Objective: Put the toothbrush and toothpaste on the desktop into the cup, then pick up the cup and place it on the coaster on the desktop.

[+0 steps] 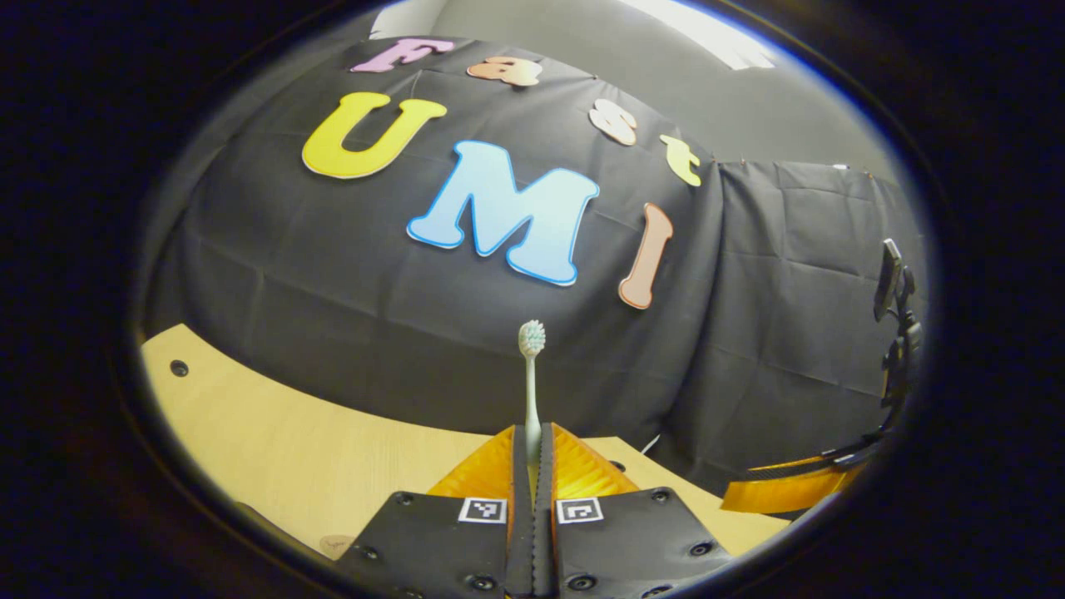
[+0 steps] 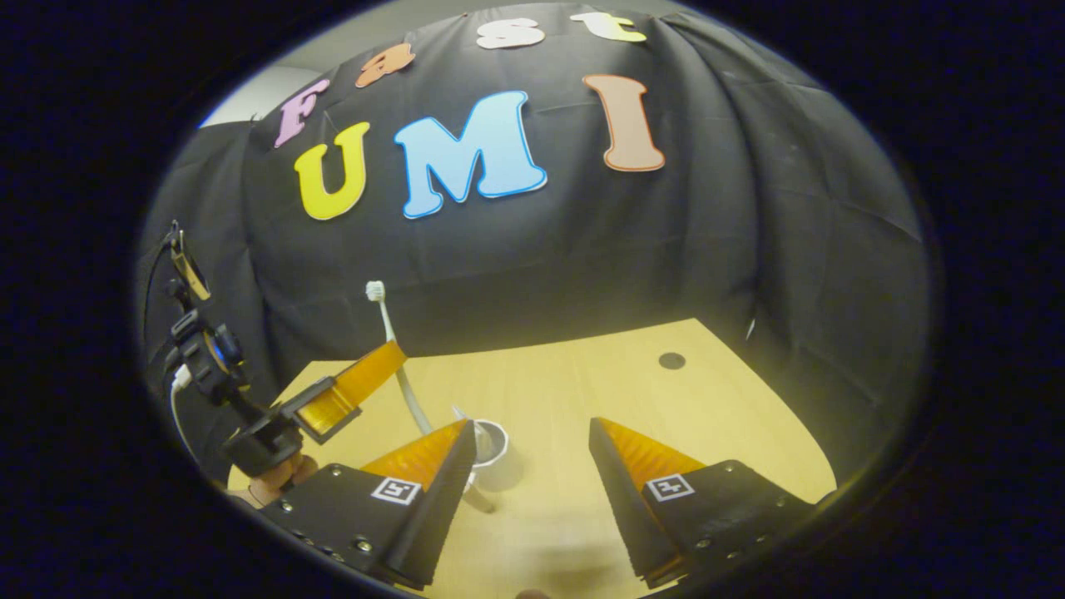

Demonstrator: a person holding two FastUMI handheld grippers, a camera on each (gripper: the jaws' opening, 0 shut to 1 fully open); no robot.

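In the left gripper view my left gripper is shut on the handle of a pale toothbrush, whose bristle head stands upright above the fingertips. The right gripper view shows that same left gripper at the left, holding the toothbrush tilted, with its lower end reaching down beside a small white cup on the wooden desktop. My right gripper is open just in front of the cup, and its left finger hides part of it. A thin white tip shows above the cup's rim; I cannot tell what it is.
The black cloth wall closes the back of the desk. A stand with a clamp rises at the left edge. A hand holds the left gripper. The desktop has a dark round hole. A pale round disc lies near the table's edge.
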